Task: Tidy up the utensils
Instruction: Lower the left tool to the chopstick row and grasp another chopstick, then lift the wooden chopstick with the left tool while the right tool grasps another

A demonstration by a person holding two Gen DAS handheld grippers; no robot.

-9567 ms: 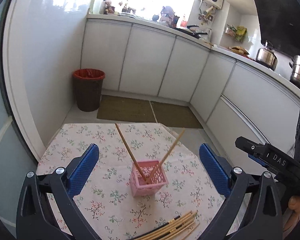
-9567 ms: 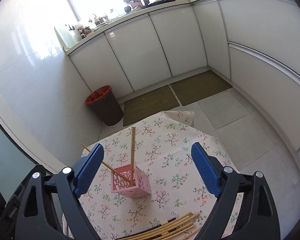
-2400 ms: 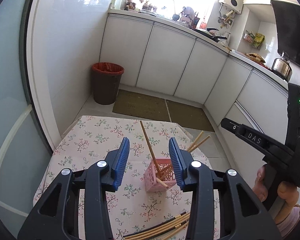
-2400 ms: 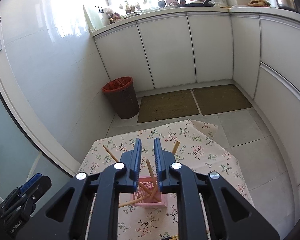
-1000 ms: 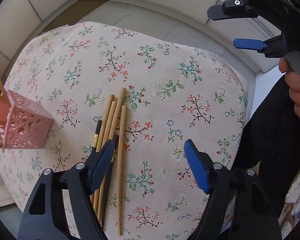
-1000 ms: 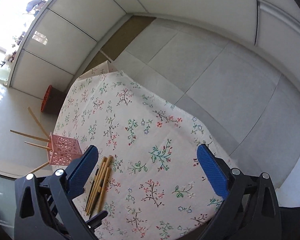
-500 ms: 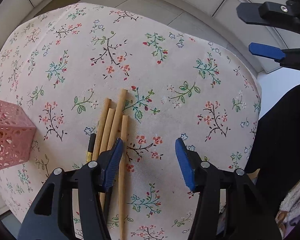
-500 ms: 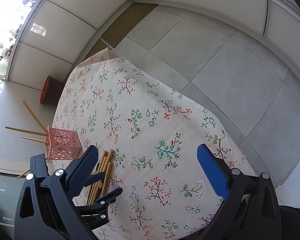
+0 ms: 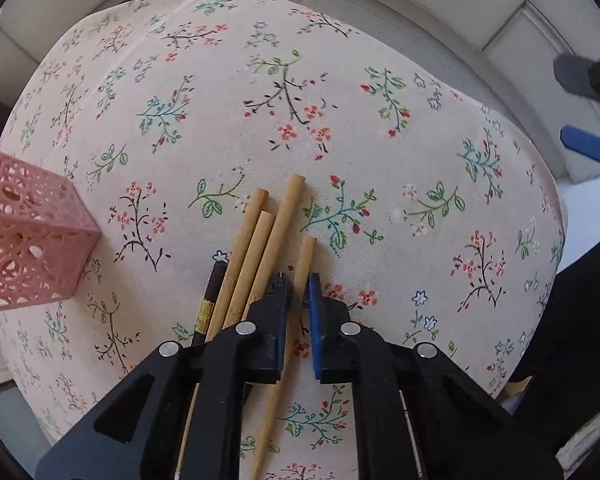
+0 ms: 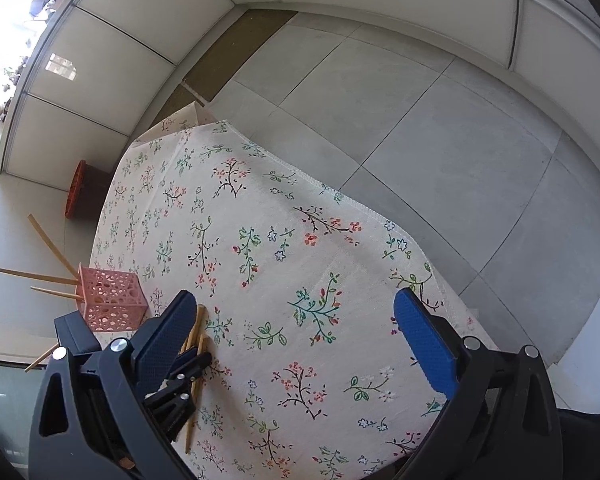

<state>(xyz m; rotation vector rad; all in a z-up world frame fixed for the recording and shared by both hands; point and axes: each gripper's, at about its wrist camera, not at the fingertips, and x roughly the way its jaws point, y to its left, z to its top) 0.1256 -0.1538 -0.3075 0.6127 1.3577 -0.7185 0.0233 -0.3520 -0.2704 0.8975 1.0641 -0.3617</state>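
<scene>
— What covers the tabletop in this grey-tiled kitchen?
— A floral tablecloth (image 9: 228, 92), with a pink basket (image 9: 24, 240) at its left edge holding several chopsticks (image 10: 36, 278).
— And the grippers?
— The left gripper (image 9: 298, 284) has clamped one bamboo chopstick (image 9: 302, 264) beside the loose chopstick pile (image 9: 256, 248). The right gripper (image 10: 296, 324) hangs wide open, empty.

On the counter (image 9: 380, 92), the chopsticks (image 9: 260, 248) lie side by side just right of the holder (image 9: 24, 240), which has more sticks (image 10: 40, 276) in it.
</scene>
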